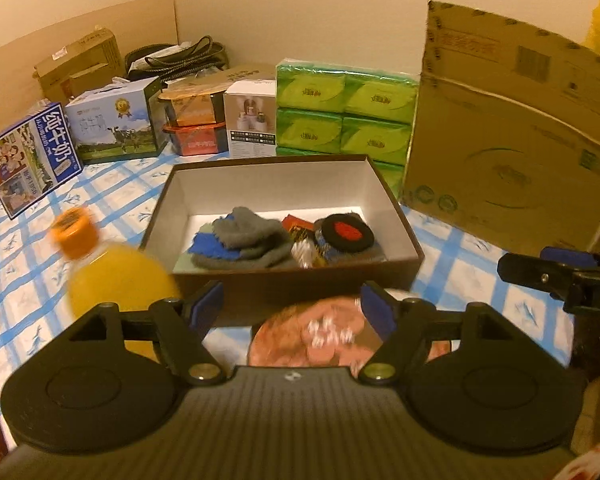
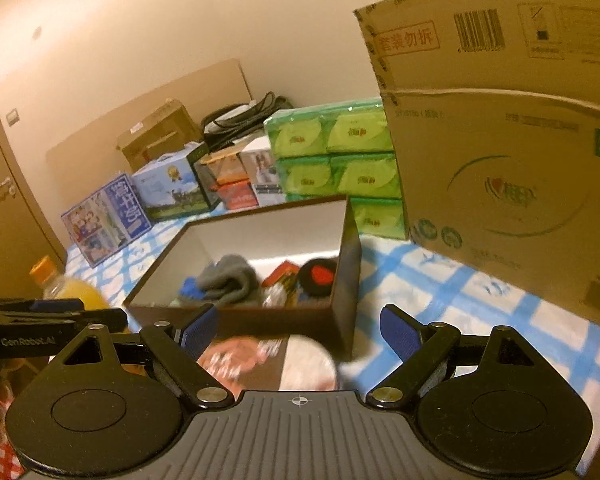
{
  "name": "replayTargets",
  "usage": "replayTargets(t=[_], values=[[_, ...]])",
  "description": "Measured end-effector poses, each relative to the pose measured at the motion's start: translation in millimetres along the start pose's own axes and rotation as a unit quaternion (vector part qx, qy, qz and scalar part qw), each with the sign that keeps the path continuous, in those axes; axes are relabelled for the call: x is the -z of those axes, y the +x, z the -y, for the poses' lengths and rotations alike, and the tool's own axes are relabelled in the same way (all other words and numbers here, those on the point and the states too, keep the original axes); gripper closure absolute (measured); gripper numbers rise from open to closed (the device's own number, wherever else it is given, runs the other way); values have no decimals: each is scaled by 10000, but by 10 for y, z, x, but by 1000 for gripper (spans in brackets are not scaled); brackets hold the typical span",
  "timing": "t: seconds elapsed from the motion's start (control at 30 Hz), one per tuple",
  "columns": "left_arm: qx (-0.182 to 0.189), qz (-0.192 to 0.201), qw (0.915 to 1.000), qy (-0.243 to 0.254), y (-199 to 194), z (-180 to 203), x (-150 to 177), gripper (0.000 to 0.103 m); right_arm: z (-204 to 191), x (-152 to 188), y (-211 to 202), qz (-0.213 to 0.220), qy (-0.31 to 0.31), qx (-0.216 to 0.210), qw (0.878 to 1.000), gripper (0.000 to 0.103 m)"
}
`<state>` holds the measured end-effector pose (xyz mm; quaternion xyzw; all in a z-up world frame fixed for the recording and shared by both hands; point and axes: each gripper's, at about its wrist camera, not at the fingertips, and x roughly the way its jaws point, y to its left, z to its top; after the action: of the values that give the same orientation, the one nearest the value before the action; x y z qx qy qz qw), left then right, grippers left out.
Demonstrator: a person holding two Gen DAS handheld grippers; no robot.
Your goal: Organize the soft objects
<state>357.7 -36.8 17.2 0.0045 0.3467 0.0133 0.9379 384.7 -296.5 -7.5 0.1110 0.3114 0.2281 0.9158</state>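
On a blue-checked cloth (image 1: 460, 264) by a beige wall, both grippers (image 1: 292, 308) (image 2: 296, 328) hover empty, fingers spread, before the box (image 1: 284, 280) of socks (image 1: 248, 240).

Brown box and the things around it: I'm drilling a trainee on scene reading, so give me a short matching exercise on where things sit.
Things:
1. grey sock
2. orange juice bottle
3. green tissue packs
4. big cardboard carton

Places:
a. behind the brown box
b. right of the box
c. inside the box
d. left of the box

Pairs: 1-c, 2-d, 3-a, 4-b
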Motion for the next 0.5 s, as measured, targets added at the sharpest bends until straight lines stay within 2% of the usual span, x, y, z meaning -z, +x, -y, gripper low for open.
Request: replayTargets(t=[0.33, 0.5], values=[[-33, 32, 10000, 66, -873, -364, 594, 29, -787, 576, -618, -210, -164, 342, 9991, 15], [-174, 152, 9997, 126, -1304, -486, 951, 23, -1132, 855, -860, -238, -275, 440, 9984, 15]])
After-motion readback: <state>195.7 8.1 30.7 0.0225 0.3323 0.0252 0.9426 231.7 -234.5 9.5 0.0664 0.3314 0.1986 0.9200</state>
